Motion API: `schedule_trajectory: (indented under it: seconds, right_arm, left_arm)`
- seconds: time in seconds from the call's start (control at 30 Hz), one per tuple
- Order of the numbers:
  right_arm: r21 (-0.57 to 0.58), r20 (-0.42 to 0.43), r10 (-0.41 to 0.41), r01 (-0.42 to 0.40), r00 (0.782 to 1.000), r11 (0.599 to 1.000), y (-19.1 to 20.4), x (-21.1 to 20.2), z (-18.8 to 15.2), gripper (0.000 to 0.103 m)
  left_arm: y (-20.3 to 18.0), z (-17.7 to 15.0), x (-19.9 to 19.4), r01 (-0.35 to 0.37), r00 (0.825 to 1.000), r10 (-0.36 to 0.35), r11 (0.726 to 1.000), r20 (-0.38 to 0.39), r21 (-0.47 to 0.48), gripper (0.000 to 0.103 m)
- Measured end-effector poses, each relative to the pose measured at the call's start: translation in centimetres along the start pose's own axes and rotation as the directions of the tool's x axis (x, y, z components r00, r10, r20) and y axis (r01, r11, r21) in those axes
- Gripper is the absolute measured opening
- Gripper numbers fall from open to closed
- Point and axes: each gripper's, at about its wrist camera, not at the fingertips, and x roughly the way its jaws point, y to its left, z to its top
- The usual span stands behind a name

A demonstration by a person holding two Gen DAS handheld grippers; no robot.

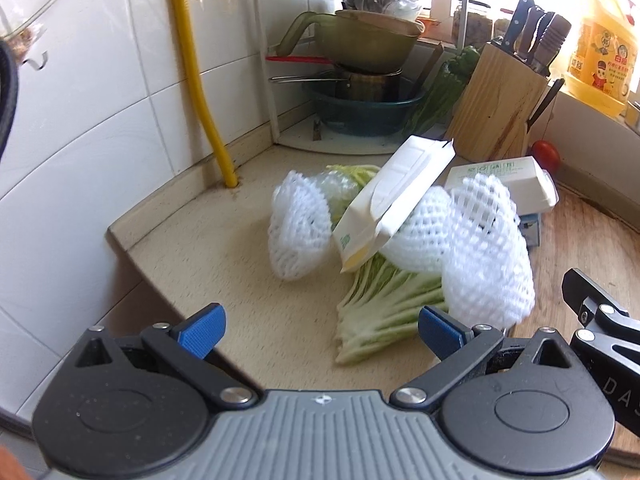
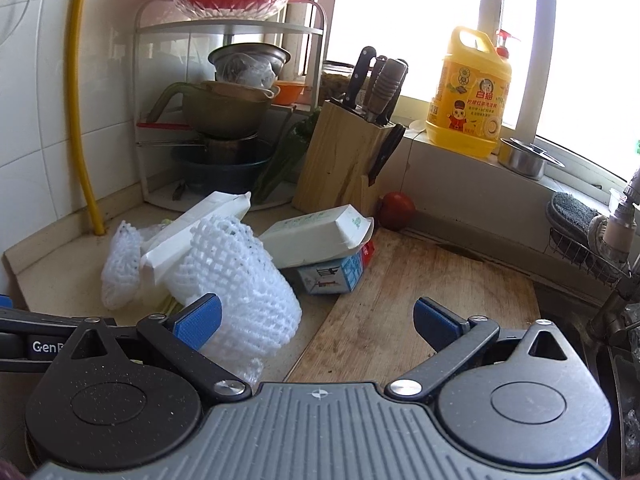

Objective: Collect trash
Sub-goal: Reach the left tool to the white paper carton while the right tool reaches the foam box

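Left wrist view shows the left gripper (image 1: 320,330) spread wide and empty over the beige stone desk (image 1: 224,272), with the trash heap at its twelve to one o'clock: white foam mesh sleeves (image 1: 476,240), a flattened white carton (image 1: 394,196) leaning on them, and pale green cabbage scraps (image 1: 380,316). Right wrist view has the right gripper (image 2: 318,322) equally wide and empty, mesh at ten o'clock beside a second white carton (image 2: 320,236) and small blue-and-white box (image 2: 332,274). Nothing looks collected yet, so I judge the task barely begun.

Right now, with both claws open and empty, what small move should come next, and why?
Probably ease the left gripper forward to the near foam net. Its jaws stand wide open, and the net lies just ahead at its right finger, atop the cabbage leaves. The right gripper faces mostly bare cutting board.
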Motion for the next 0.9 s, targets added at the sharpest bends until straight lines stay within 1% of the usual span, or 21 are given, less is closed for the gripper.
schedule_trajectory:
  seconds: [0.2,0.33,0.43,0.53,0.63,0.73,0.8,0.9]
  right_arm:
    - [-0.018,0.004,0.002,-0.002,1.0,1.0,-1.1,3.3,2.1,0.103]
    - [-0.06,-0.003,0.01,-0.011,1.0,0.998,-1.5,5.6,3.2,0.103]
    - [-0.071,-0.014,0.023,-0.024,1.0,0.997,-2.0,7.3,3.8,0.103]
    - [-0.082,-0.027,0.044,-0.046,0.999,0.996,-2.6,9.0,4.3,0.103]
    - [-0.109,-0.037,0.068,-0.071,0.997,0.991,-2.9,10.4,4.7,0.103]
    - [-0.133,-0.053,0.069,-0.076,0.996,0.988,-3.5,11.7,5.0,0.103]
    - [-0.123,-0.062,0.09,-0.097,0.994,0.988,-4.2,12.3,5.4,0.103]
    - [-0.106,-0.089,0.139,-0.148,0.986,0.983,-5.1,12.9,5.8,0.103]
  left_arm:
    - [-1.7,2.6,2.9,0.015,1.0,-0.015,1.0,-0.016,0.006,0.1]
    - [-2.4,3.7,5.0,0.031,0.999,-0.031,0.999,-0.04,0.007,0.1]
    - [-3.2,4.3,6.4,0.043,0.997,-0.042,0.999,-0.06,0.025,0.1]
    - [-3.7,4.8,7.6,0.05,0.996,-0.048,0.998,-0.076,0.028,0.098]
    - [-4.0,5.2,8.8,0.089,0.99,-0.085,0.995,-0.112,0.039,0.095]
    - [-4.1,5.1,9.3,0.108,0.985,-0.103,0.994,-0.14,0.031,0.092]
    - [-4.1,5.3,8.8,0.122,0.985,-0.117,0.992,-0.128,0.03,0.091]
    - [-3.9,5.6,7.4,0.156,0.985,-0.152,0.987,-0.076,0.048,0.091]
